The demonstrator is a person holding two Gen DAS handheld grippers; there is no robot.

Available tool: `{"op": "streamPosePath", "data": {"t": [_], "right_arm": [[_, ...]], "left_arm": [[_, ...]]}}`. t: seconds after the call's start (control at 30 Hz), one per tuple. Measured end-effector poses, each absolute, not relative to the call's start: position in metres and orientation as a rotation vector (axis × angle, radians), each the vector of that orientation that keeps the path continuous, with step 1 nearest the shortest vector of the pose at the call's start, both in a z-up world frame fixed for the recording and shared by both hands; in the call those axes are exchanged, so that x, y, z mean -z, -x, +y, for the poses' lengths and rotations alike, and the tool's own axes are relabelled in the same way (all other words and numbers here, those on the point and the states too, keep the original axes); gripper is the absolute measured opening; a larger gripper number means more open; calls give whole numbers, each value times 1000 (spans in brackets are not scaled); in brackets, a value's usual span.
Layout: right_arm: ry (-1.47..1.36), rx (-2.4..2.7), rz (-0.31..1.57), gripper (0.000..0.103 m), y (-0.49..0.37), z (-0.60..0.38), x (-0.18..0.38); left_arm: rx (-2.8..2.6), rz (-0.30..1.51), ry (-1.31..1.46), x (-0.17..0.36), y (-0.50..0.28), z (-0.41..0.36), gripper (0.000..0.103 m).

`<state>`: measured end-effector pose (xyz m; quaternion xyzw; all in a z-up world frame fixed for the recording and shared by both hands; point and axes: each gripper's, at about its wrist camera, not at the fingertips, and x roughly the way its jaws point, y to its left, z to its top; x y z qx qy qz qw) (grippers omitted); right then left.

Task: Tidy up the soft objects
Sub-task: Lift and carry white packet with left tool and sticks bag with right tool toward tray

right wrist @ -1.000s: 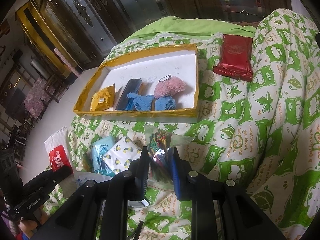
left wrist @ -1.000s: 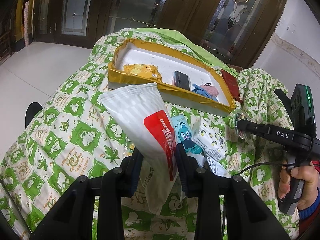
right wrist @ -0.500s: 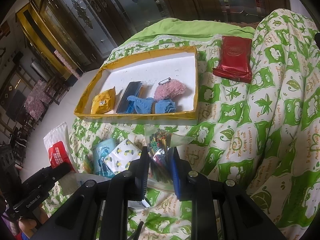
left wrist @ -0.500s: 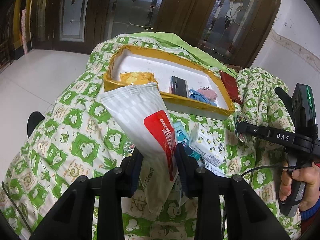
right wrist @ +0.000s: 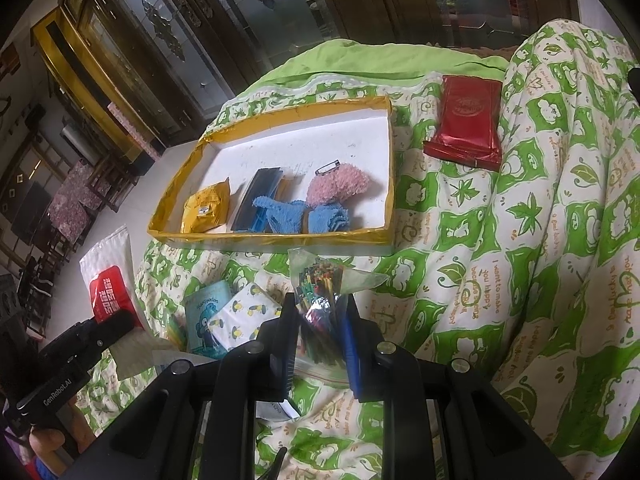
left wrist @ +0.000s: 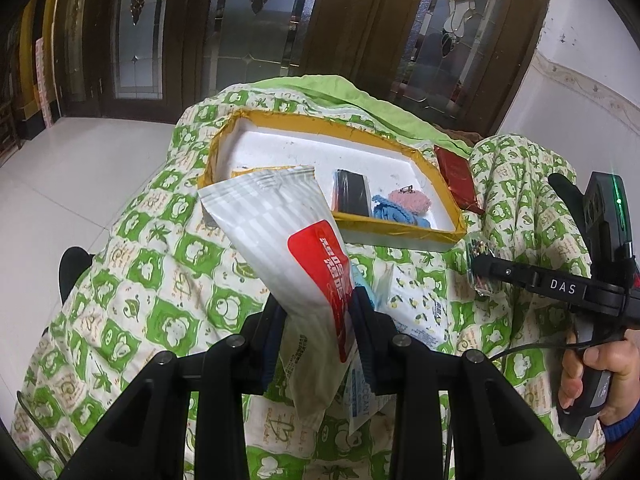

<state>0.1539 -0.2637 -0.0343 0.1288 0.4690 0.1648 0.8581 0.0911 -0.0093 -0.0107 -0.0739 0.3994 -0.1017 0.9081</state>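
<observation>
white-and-red packet (left wrist: 296,240) in left gripper (left wrist: 316,312) now higher, its top over the tray's (left wrist: 404,236) near rim

Left gripper (left wrist: 316,312) pointed steeply down, jaws clamped on a white-and-red packet (left wrist: 296,256), lifted clear of the quilt. Right gripper (right wrist: 318,320) also angled down, jaws pinched on a clear bag (right wrist: 320,292). A hand (left wrist: 596,372) wrapped the right gripper's handle, blue cuff at the wrist.
</observation>
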Motion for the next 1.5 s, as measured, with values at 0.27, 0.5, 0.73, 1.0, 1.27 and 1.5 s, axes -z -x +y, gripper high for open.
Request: {"op": "streamPosePath", "data": {"t": [0.27, 0.5, 0.73, 1.0, 1.27, 1.5], "right_arm": [[-269, -341, 974, 22, -155, -264, 32], [-270, -335, 963, 22, -157, -266, 28], [-267, -332, 955, 22, -161, -267, 19], [-281, -339, 992, 22, -169, -266, 19], [-231, -350, 977, 22, -180, -256, 6], [-215, -343, 971, 22, -192, -254, 2]], "left_arm": [[211, 822, 137, 7, -97, -13, 32], [214, 820, 126, 4, -103, -14, 32], [221, 813, 128, 0, -113, -17, 32], [222, 808, 136, -3, -122, -15, 32], [218, 797, 133, -10, -134, -13, 32], [211, 791, 113, -15, -146, -10, 32]]}}
